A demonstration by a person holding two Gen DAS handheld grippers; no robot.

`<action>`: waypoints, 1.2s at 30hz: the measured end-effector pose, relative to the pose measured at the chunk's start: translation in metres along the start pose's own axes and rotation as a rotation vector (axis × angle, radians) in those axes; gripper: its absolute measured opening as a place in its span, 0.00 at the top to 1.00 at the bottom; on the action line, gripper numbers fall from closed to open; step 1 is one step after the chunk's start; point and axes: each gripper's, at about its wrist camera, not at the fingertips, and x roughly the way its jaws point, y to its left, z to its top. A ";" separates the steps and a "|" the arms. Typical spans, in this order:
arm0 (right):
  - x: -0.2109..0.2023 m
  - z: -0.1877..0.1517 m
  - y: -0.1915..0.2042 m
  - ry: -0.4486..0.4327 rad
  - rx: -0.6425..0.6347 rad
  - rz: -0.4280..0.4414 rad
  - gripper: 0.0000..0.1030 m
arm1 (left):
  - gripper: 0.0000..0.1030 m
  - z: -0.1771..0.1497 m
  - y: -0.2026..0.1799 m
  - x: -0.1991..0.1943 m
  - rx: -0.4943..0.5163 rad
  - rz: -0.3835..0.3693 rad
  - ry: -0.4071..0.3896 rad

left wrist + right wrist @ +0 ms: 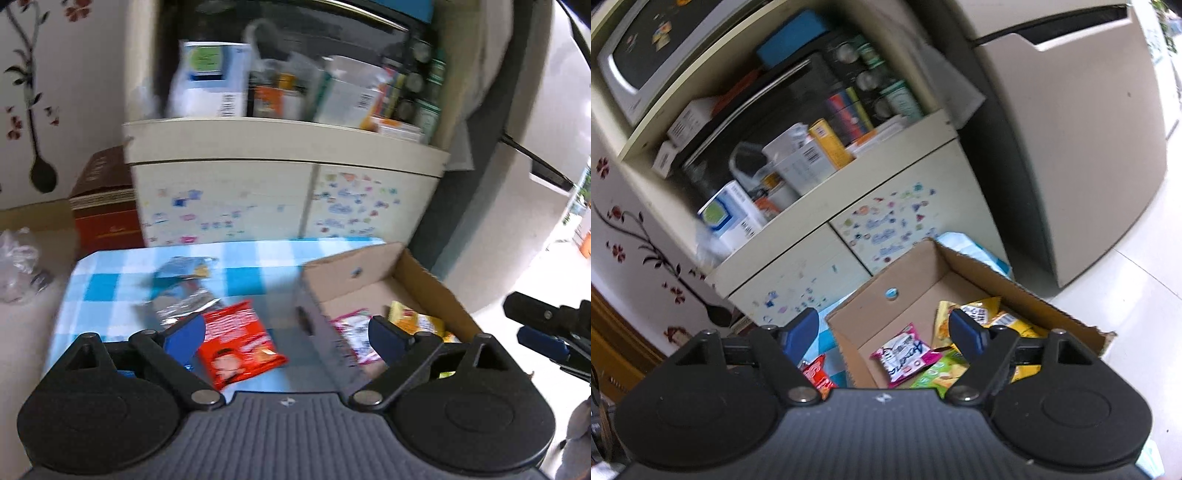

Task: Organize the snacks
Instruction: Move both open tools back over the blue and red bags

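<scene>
Snacks lay split between the blue-checked worktop [110, 280] and a cardboard box [424, 280] at its right end. Furthest left on the cloth sat a blurred blue-and-silver packet [183, 291], and just right of it a red packet [238, 343]. The left tongs [286, 334] hung above them, spread wide and pinching nothing, the red packet showing between the blue pads [186, 338]. Inside the box lay a pink-and-white packet [905, 354], a green packet [940, 374] touching it, and yellow packets [975, 314] further right. The right tongs [886, 334] hovered over the box, also spread wide and empty.
</scene>
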 end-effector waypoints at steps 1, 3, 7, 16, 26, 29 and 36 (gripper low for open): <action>0.001 -0.001 0.003 0.004 -0.008 0.002 0.24 | 0.05 0.000 0.008 -0.002 -0.015 0.008 -0.002; 0.004 -0.003 0.008 0.011 -0.027 0.004 0.23 | 0.05 0.000 0.022 -0.007 -0.038 0.018 -0.005; 0.006 -0.009 0.018 0.027 -0.066 0.013 0.23 | 0.05 -0.003 0.046 -0.012 -0.076 0.037 -0.001; 0.018 -0.027 0.052 0.081 -0.175 0.046 0.23 | 0.05 -0.015 0.088 -0.011 -0.112 0.081 0.041; 0.040 -0.050 0.093 0.167 -0.267 0.123 0.23 | 0.05 -0.028 0.117 0.001 -0.088 0.120 0.089; 0.050 -0.058 0.100 0.202 -0.267 0.133 0.23 | 0.05 -0.033 0.121 0.009 -0.068 0.130 0.120; 0.075 -0.073 0.112 0.265 -0.286 0.118 0.23 | 0.04 -0.046 0.132 0.033 -0.065 0.122 0.188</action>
